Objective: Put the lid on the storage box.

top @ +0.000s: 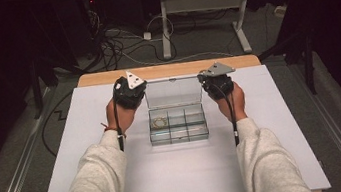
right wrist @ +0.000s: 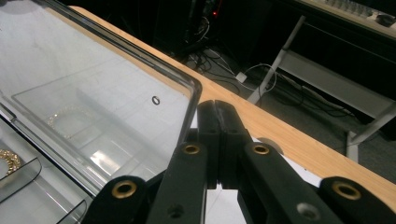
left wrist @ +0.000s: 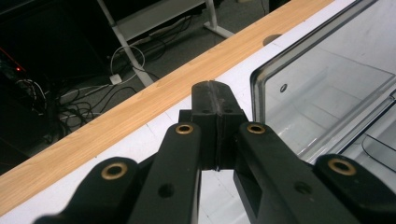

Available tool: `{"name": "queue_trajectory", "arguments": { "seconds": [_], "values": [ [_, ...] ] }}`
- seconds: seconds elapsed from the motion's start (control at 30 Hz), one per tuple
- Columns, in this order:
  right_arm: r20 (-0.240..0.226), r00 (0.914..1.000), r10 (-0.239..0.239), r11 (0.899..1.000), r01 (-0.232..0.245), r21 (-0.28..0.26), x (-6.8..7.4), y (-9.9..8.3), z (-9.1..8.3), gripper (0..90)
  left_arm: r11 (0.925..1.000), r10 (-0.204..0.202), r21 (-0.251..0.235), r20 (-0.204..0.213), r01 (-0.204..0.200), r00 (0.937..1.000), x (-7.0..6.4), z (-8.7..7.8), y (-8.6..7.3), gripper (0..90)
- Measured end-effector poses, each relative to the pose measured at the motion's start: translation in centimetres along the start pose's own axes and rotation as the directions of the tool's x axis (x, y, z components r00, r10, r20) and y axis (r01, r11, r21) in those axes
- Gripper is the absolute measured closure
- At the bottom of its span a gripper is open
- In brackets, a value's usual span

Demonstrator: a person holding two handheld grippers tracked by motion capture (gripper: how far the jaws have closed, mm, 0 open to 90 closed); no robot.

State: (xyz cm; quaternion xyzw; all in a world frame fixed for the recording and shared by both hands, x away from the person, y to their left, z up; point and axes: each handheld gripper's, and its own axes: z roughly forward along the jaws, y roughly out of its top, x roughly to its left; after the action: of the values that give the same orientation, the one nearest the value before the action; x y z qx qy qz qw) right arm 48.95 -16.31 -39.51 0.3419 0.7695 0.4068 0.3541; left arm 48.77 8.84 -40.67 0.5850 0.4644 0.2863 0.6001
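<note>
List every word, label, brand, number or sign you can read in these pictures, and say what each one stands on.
None: no readable text anywhere.
The clear compartment box, its open lid and the gold bracelet carry no print.
The left gripper and right gripper show black jaws and brass rivets, unmarked.
The white table mat is blank.

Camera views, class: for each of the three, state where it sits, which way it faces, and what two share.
High view: above the person's side, facing forward and down on the white table; both sleeves show.
Left gripper view: on the left tool, facing the wooden edge.
Right gripper view: on the right tool.
Both share the clear plastic compartment box's open lid.
</note>
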Motion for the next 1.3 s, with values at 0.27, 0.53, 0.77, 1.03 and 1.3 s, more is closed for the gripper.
{"name": "queue_trajectory", "arguments": {
  "seconds": [0.27, 0.53, 0.77, 1.03, 1.3],
  "values": [
    [0.024, 0.9997, 0.005, 1.000, -0.005, -0.011, 0.3, 0.2, -0.5, 90.0, 0.9999, 0.001, -0.013, 0.005, -0.001, 1.0000, -0.1, -0.3, -0.2, 87.4],
    [0.057, 0.9981, 0.025, 0.999, -0.023, -0.040, 1.0, -0.3, -1.0, 90.0, 0.9992, -0.001, -0.041, 0.012, 0.001, 0.9999, -0.3, -0.9, -0.3, 87.4],
    [0.071, 0.9971, 0.026, 0.999, -0.022, -0.045, 1.5, -0.7, -1.6, 90.0, 0.9988, 0.018, -0.045, 0.014, -0.018, 0.9997, -0.6, -1.5, -0.5, 87.4],
    [0.066, 0.9975, 0.027, 0.999, -0.024, -0.046, 1.9, -1.0, -2.2, 90.0, 0.9984, 0.011, -0.056, 0.011, -0.011, 0.9999, -0.8, -1.8, -0.9, 87.4],
    [0.064, 0.9975, 0.029, 0.998, -0.025, -0.052, 2.2, -1.4, -2.6, 90.0, 0.9981, 0.027, -0.056, 0.012, -0.027, 0.9996, -1.0, -2.5, -1.3, 87.4]
  ]
}}
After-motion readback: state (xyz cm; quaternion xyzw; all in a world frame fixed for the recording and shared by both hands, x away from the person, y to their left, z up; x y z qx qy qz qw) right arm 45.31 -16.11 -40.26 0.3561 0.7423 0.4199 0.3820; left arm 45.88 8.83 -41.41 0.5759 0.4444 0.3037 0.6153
